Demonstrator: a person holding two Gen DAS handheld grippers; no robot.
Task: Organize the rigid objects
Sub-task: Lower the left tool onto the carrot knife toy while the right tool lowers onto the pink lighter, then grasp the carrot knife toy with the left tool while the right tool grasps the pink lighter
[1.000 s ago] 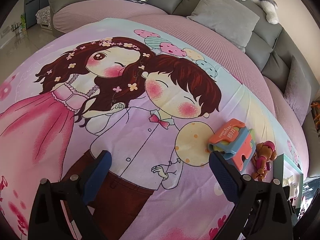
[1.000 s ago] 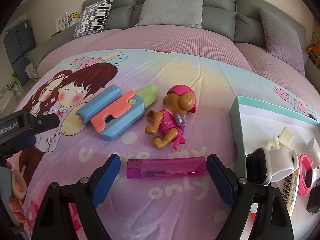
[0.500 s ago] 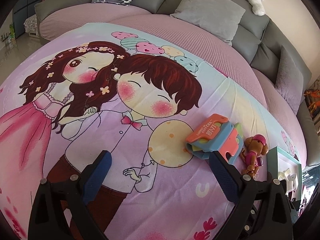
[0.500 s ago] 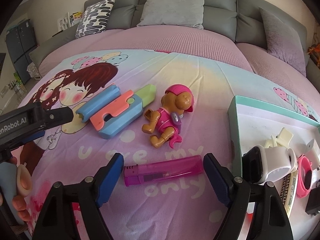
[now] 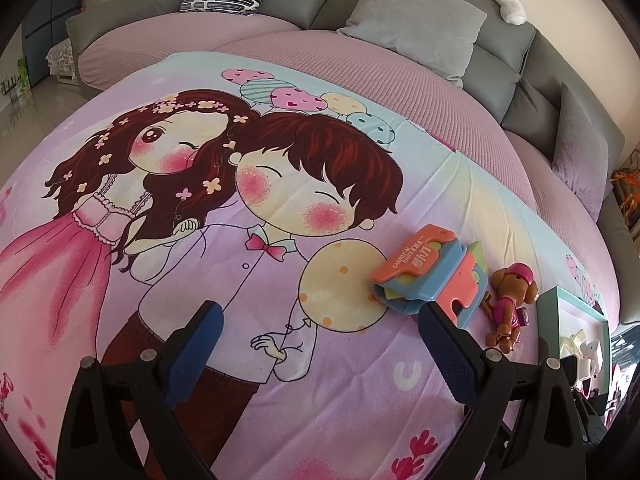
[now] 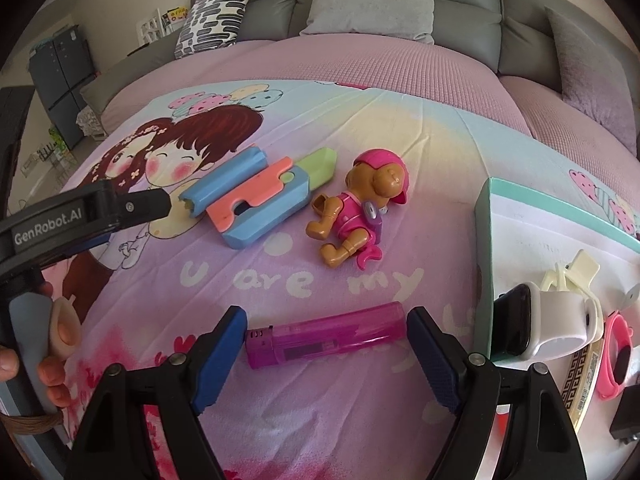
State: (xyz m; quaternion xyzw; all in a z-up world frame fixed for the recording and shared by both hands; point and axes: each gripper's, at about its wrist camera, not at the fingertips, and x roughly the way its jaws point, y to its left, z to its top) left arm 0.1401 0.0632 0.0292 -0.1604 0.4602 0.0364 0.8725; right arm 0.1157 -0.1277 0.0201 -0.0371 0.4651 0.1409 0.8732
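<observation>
You are partway through: the teal-rimmed tray [image 6: 485, 240] at the right edge of the bed already holds a white-strapped watch [image 6: 548, 326], a cream clip [image 6: 576, 272], a pink band [image 6: 618, 356] and a patterned strip [image 6: 582, 384], so those look sorted. 3 rigid things still lie loose on the cartoon bedspread [image 6: 400, 128]: the magenta lighter [image 6: 324, 340], the pink-suited puppy figure [image 6: 360, 216] and the blue-and-coral folding toy [image 6: 260, 204]. Your right gripper [image 6: 326, 340] straddles the lighter end to end, its jaws apart with a pad just beside each end but not pressing, so nothing is held yet; the lighter looks like your next pick, and the tray sits just to its right. Your left gripper [image 5: 320, 336] has its jaws wide apart over bare bedspread, holding nothing, with its right pad close beside the near end of the folding toy [image 5: 432, 276]; whether it touches, you cannot tell. The puppy figure [image 5: 510, 304] lies between that toy and the tray [image 5: 576, 300], untouched. So about half the visible items remain to move.
</observation>
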